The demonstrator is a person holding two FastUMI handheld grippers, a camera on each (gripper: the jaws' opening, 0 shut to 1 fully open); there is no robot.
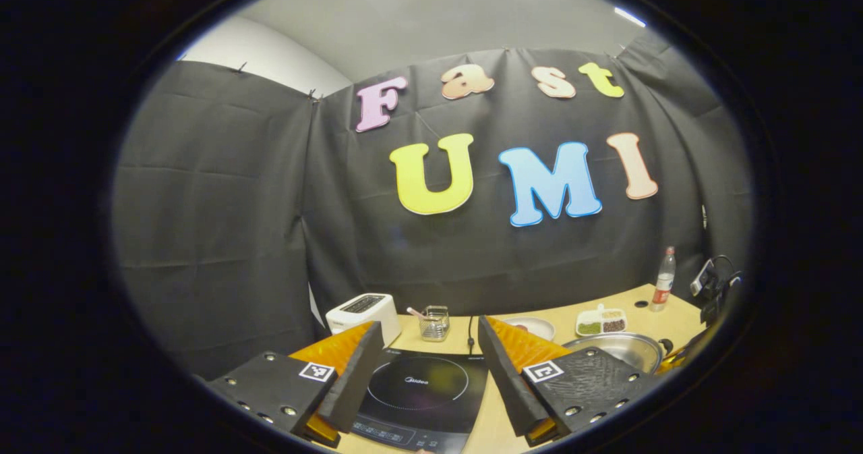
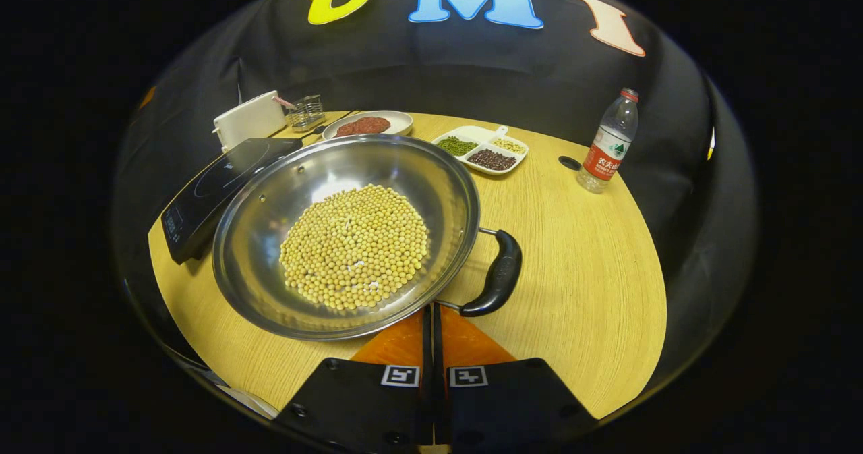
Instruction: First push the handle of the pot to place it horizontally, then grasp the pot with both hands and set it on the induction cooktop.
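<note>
beside the induction cooktop [image 2: 222, 177] near the table's [image 2: 580, 258] left edge, pot [image 2: 344, 235] of beans sits unlifted, handle [image 2: 499, 275] skewed; right gripper [image 2: 432, 322] pressed together at the rim, left gripper [image 1: 425, 373] spread above the cooktop; both steps remain.

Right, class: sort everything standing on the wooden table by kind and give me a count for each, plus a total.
Cookware: 1, pot
Appliances: 2, induction cooktop, toaster
Food dishes: 2, plate, divided dish
Bottles: 1, water bottle
Holders: 1, wire basket
Total: 7
</note>
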